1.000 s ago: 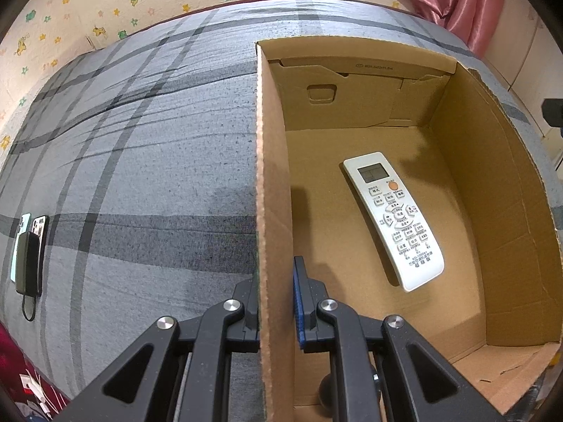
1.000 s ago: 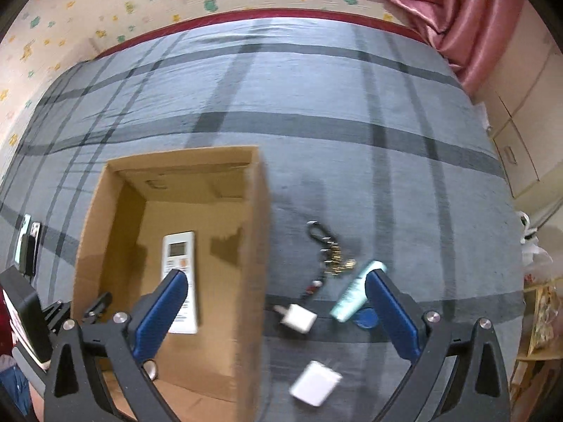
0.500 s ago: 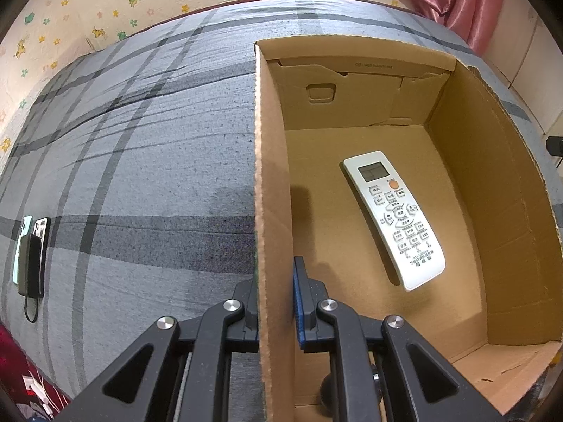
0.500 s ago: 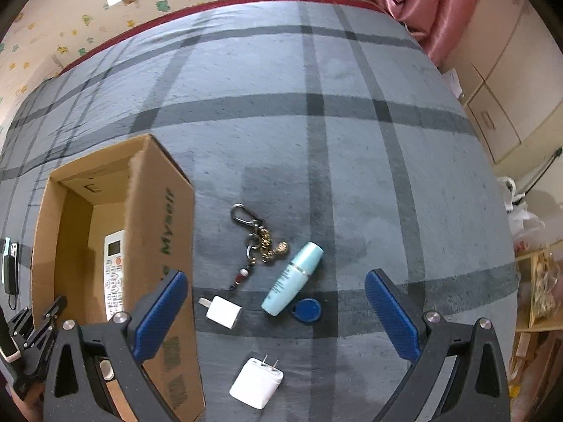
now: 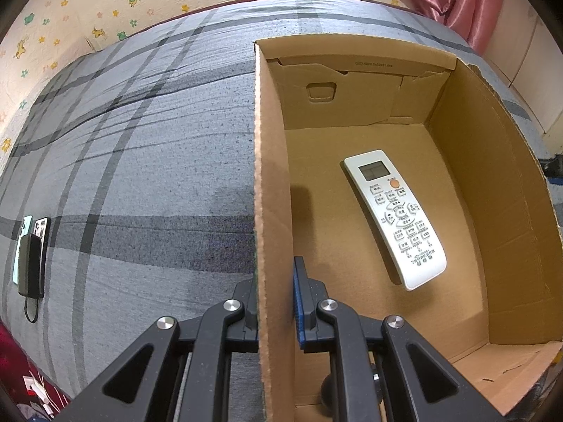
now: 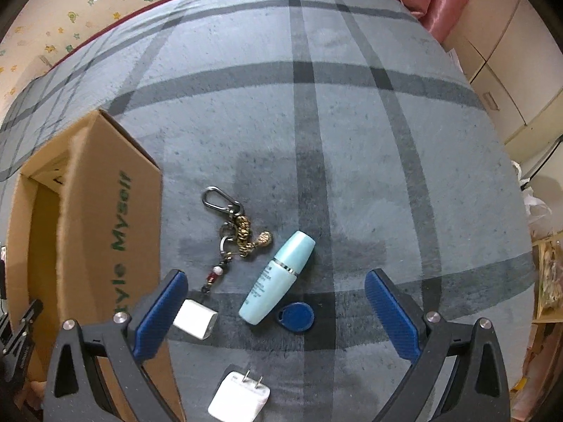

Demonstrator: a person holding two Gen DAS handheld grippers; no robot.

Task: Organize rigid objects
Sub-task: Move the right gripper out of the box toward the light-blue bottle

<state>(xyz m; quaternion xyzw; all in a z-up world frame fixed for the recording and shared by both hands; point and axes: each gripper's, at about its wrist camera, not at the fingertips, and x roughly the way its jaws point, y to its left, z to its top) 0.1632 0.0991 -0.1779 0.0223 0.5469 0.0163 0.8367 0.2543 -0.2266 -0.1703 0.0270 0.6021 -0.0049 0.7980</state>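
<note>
Two sets of tongs work over a bed with a grey plaid cover. The left tongs are clamped on the side wall of an open cardboard box, one finger outside and one inside. A white remote control lies flat on the box floor. The right tongs hang spread wide and empty above loose items beside the box: a pale blue bottle on its side, a blue key fob touching its base, a keychain, a small white charger cube by the left finger, and a larger white plug adapter nearest the camera. Two phones lie at the bed's far left edge.
</note>
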